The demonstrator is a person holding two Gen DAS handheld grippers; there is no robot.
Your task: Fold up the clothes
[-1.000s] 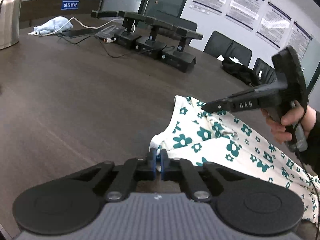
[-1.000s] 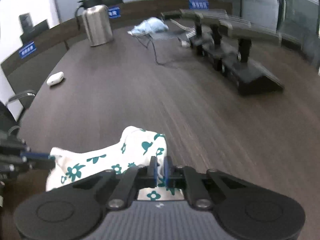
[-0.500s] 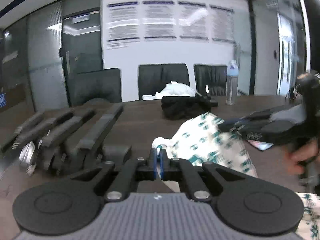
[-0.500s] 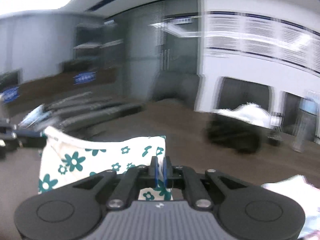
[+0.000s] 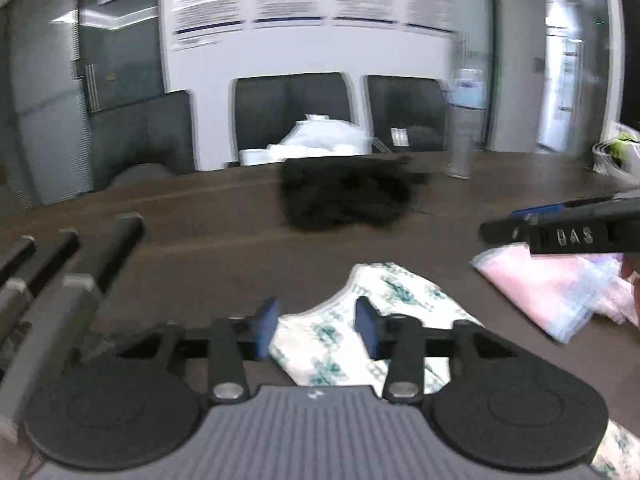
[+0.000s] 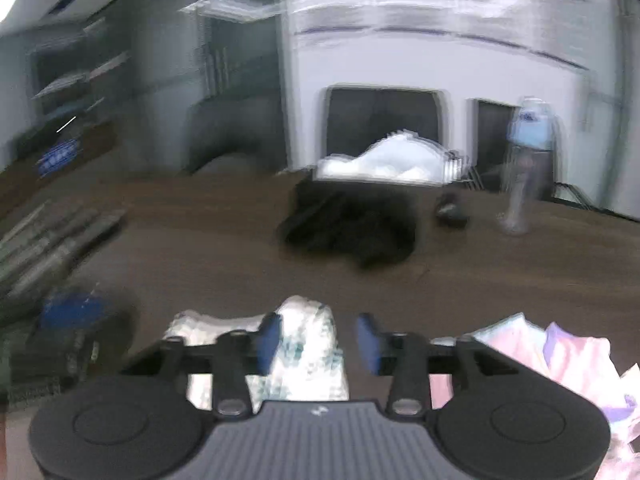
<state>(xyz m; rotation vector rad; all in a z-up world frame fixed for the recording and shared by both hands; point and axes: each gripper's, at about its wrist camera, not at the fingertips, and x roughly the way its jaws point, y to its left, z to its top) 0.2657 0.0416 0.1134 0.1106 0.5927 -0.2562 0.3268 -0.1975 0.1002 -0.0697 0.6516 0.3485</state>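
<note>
A white garment with green flowers lies folded on the dark wooden table. My left gripper hovers over its near edge, open, with the cloth showing between the blue pads. The same garment appears blurred in the right wrist view, under my right gripper, which is also open. The right gripper's fingers reach in from the right of the left wrist view.
A black garment lies further back on the table, with a white bundle behind it. Pink and pale blue clothes sit at the right. A water bottle stands far right. Black stands line the left. Office chairs face the far edge.
Both grippers were shut on the flowered garment and holding it up; now both are open and the garment lies on the table. Both views have swung round and dipped lower.
</note>
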